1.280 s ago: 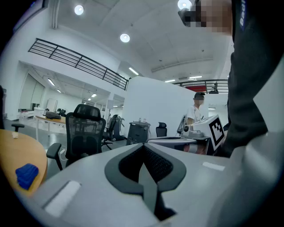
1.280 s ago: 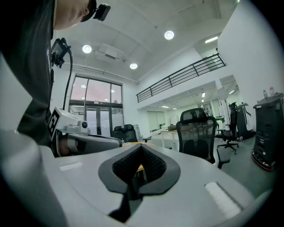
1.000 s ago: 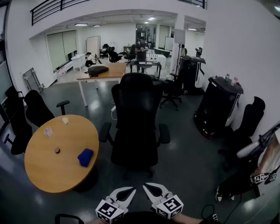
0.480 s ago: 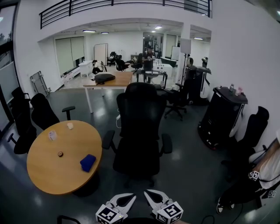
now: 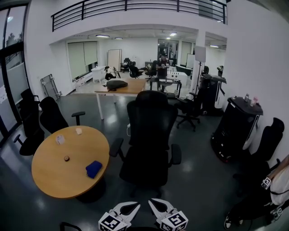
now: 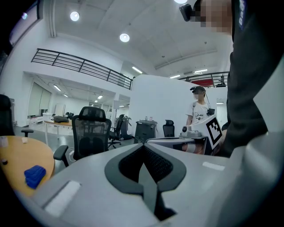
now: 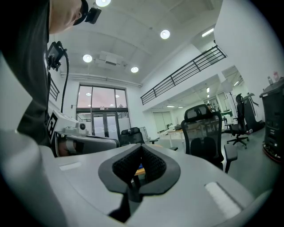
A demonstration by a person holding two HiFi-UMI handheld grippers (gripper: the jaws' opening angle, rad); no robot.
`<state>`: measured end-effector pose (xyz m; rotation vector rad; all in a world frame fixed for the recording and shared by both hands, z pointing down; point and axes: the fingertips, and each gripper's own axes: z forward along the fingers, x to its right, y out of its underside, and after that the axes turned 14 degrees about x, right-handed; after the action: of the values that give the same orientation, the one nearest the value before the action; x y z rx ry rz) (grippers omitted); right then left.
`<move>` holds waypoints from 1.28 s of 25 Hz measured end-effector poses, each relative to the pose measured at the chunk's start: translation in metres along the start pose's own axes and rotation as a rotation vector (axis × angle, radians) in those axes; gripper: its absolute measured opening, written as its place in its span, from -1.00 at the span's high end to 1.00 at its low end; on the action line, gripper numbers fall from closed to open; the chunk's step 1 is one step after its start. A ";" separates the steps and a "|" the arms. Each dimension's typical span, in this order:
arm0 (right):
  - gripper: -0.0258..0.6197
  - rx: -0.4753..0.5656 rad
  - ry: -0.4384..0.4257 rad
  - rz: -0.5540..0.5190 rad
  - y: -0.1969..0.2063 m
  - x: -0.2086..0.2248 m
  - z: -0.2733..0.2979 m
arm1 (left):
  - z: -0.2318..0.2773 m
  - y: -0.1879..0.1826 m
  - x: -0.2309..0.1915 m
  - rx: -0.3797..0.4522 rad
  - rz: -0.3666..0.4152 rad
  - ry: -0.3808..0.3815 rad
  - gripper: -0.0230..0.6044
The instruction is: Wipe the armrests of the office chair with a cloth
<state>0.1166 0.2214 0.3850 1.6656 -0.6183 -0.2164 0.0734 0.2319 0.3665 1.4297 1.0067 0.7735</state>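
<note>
Well apart, up-left of the left gripper [image 5: 136, 205], lies the cloth [image 5: 94, 169].

On my feed the round table [image 5: 49, 180] looks like smooth wood with a soft satin sheen, and the blue cloth [image 5: 94, 169] looks soft and matt. The office chair [image 5: 151, 135] is black: I see its back as see-through mesh and its armrests [image 5: 116, 146] as dull plastic. The dark floor [image 5: 203, 180] is glossy and mirrors the ceiling lights. The left gripper [image 6: 143, 146] and right gripper [image 7: 141, 147] have matt pale-grey plastic shells with black ribbed pads [image 6: 157, 164]. The balcony railing [image 5: 135, 5] looks like dark painted metal.
</note>
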 end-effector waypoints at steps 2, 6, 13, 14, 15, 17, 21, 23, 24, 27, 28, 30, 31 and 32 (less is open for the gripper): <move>0.91 -0.003 -0.009 0.007 0.001 0.005 -0.001 | 0.004 0.002 0.001 -0.001 0.002 -0.014 0.88; 0.91 -0.009 -0.024 0.030 0.001 0.012 -0.005 | 0.009 0.004 0.006 -0.002 0.004 -0.042 0.88; 0.90 -0.020 -0.060 0.074 0.005 0.024 -0.014 | 0.015 0.010 0.012 -0.007 -0.002 -0.111 0.88; 0.89 -0.023 -0.064 0.087 0.006 0.025 -0.015 | 0.016 0.011 0.014 -0.008 -0.005 -0.118 0.88; 0.88 -0.026 -0.066 0.101 0.007 0.027 -0.017 | 0.017 0.012 0.016 -0.009 -0.008 -0.125 0.88; 0.87 -0.032 -0.069 0.125 0.011 0.031 -0.020 | 0.018 0.015 0.020 -0.010 -0.016 -0.138 0.88; 0.84 -0.022 -0.073 0.133 0.016 0.040 -0.012 | 0.018 0.027 0.007 -0.023 -0.016 -0.151 0.88; 0.82 -0.024 -0.064 0.137 0.016 0.047 -0.005 | 0.020 0.027 -0.001 -0.020 -0.025 -0.154 0.88; 0.80 -0.031 -0.056 0.143 0.018 0.049 -0.002 | 0.020 0.027 -0.005 -0.015 -0.030 -0.158 0.88; 0.79 -0.059 -0.032 0.156 0.027 0.054 0.009 | 0.019 0.027 -0.024 0.004 -0.059 -0.171 0.88; 0.79 -0.065 -0.027 0.152 0.030 0.055 0.015 | 0.018 0.027 -0.032 0.010 -0.067 -0.169 0.88; 0.77 -0.069 -0.015 0.136 0.032 0.057 0.031 | 0.018 0.026 -0.051 0.020 -0.079 -0.156 0.89; 0.77 -0.070 -0.006 0.131 0.034 0.059 0.041 | 0.018 0.026 -0.062 0.023 -0.087 -0.147 0.89; 0.77 -0.074 0.006 0.130 0.036 0.062 0.053 | 0.018 0.025 -0.075 0.025 -0.094 -0.142 0.89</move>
<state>0.1334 0.1419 0.4216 1.5487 -0.7041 -0.1387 0.0627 0.1571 0.3957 1.4274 0.9700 0.5841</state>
